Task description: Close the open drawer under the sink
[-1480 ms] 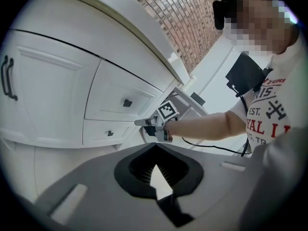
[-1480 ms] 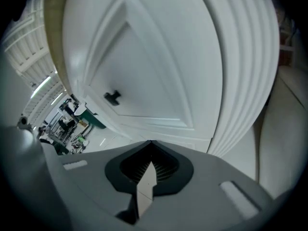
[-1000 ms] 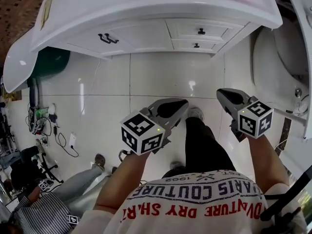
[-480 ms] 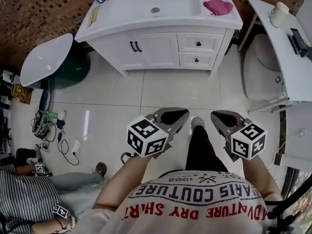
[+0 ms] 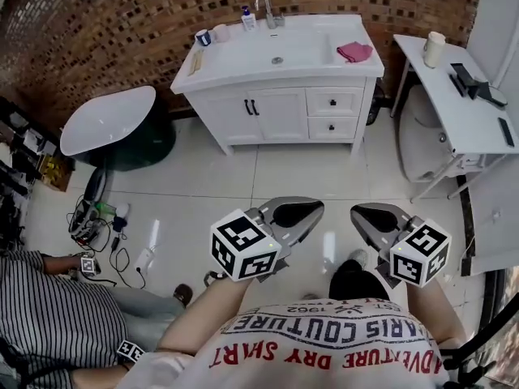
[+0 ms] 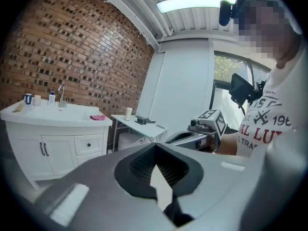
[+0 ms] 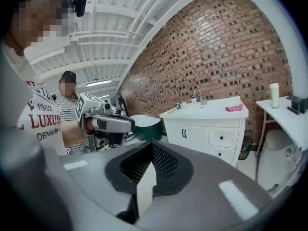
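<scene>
The person stands back on the white tiled floor [image 5: 203, 177], well apart from the white cabinet [image 5: 302, 118] under the sink [image 5: 304, 49], which stands against the brick wall [image 5: 105, 23]. On the cabinet's right side the upper drawer [image 5: 333, 101] and the lower drawer [image 5: 333, 125] sit one above the other, each with a dark knob. Both fronts look flush with the cabinet face — neither stands out from it in the head view or in the right gripper view. To their left are two doors [image 5: 272, 108] with dark handles. A pink cloth [image 5: 353, 52] lies on the sink top at its right end, a tap [image 5: 268, 8] rises at the back, and small cups [image 5: 209, 35] stand at the left end.

The left gripper [image 5: 310, 210] and the right gripper [image 5: 362, 214] are held side by side over the floor in front of the person, near each other and pointing toward the cabinet. Each one's own view shows its jaws brought together at the tips with nothing between them — both are empty.

A white table [image 5: 454, 96] stands right of the cabinet and carries a pale cup [image 5: 434, 49] and some dark things. Left of the cabinet is a round white top [image 5: 108, 120] on a dark green base. A second person in a striped shirt [image 5: 49, 322] is at the lower left.
</scene>
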The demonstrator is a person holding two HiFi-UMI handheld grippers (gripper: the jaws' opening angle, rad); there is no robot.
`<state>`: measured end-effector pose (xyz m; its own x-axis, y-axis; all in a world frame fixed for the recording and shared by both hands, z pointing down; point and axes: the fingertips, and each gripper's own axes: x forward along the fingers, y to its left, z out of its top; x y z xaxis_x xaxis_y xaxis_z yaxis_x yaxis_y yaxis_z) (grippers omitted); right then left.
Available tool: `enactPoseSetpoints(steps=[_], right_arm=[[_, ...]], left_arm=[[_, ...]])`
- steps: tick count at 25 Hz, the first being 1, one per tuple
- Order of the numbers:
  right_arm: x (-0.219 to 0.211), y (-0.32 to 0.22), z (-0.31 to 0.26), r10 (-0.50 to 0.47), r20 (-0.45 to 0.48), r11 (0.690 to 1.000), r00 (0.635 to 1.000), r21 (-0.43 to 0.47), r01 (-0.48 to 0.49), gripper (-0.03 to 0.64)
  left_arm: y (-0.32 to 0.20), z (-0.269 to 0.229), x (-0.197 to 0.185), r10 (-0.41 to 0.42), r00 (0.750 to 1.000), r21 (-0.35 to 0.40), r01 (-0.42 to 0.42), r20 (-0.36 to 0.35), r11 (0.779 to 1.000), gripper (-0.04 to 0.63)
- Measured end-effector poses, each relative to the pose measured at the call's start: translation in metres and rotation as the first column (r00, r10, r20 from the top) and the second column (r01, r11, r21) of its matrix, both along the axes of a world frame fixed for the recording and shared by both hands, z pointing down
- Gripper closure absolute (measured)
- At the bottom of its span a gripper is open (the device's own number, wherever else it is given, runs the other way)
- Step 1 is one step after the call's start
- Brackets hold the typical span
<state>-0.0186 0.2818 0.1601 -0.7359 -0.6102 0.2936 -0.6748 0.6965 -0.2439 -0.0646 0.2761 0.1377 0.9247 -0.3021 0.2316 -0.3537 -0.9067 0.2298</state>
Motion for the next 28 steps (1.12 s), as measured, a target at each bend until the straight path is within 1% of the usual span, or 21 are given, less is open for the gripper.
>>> enactPoseSetpoints(steps=[2, 4, 9, 14, 18, 22, 28], right_arm=[[-0.001, 0.01, -0.015, -0.003, 0.023, 1.0, 1.0, 0.01, 0.003, 0.611], [-0.003, 0.013, -0.023, -0.012, 0.023, 1.0, 1.0, 0.019, 0.011, 0.611], [-0.006, 0.011, -0.034, -0.026, 0.01, 1.0, 1.0, 0.012, 0.026, 0.611], [-0.016, 0.01, -0.029, -0.038, 0.003, 0.999, 0.999, -0.01, 0.038, 0.611], [-0.023, 0.008, -0.023, -0.056, -0.002, 0.998, 0.998, -0.01, 0.056, 0.611], [-0.031, 0.005, -0.021, -0.067, 0.0, 0.998, 0.998, -0.016, 0.067, 0.611], [-0.035, 0.007, -0.019, -0.073, 0.003, 0.997, 0.997, -0.015, 0.073, 0.611]], left_arm=[[0.012, -0.007, -0.001, 0.008, 1.0, 0.025, -0.009, 0.02, 1.0, 0.612], [0.017, -0.007, -0.003, 0.005, 0.999, 0.036, -0.006, 0.032, 0.999, 0.612], [0.018, -0.008, -0.003, -0.002, 1.0, 0.022, 0.002, 0.0, 1.0, 0.612], [0.015, -0.006, -0.009, -0.011, 1.0, 0.018, 0.011, -0.01, 1.0, 0.612], [0.01, 0.001, -0.014, -0.027, 1.0, 0.011, 0.027, -0.002, 1.0, 0.612], [0.004, 0.001, -0.02, -0.042, 0.999, 0.001, 0.042, -0.012, 0.999, 0.612], [0.008, 0.006, -0.024, -0.049, 0.999, 0.003, 0.049, -0.001, 0.999, 0.612]])
